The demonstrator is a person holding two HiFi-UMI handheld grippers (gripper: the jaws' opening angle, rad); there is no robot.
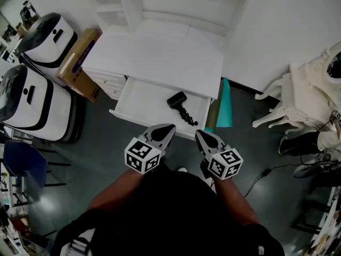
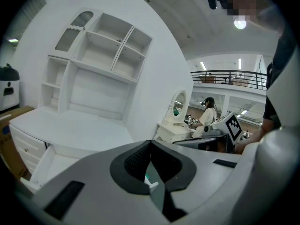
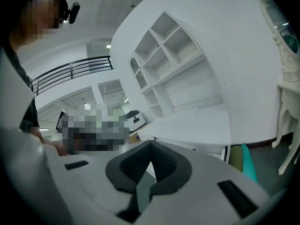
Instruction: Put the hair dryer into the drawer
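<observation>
The hair dryer (image 1: 178,101) already lies inside the open drawer (image 1: 136,101) just above the middle of the head view, its dark body toward the drawer's right half and its coiled cord trailing down toward the drawer's front edge. The putting-in looks done, judging by how things lie. The drawer stands pulled out from under the white desk (image 1: 160,52), so if it is meant to be pushed shut, that is left. The left gripper (image 1: 166,130) and the right gripper (image 1: 203,137) sit side by side in the lower middle of the frame, close to the person's body and below the drawer's front. Each gripper view shows its jaws brought together at the tips with nothing between them, so both are closed and empty. The hair dryer is apart from both, up the frame beyond the drawer front, nearer the right gripper's line than the left's. Neither gripper view shows the hair dryer; they look across at the desk and the shelves above it.
</observation>
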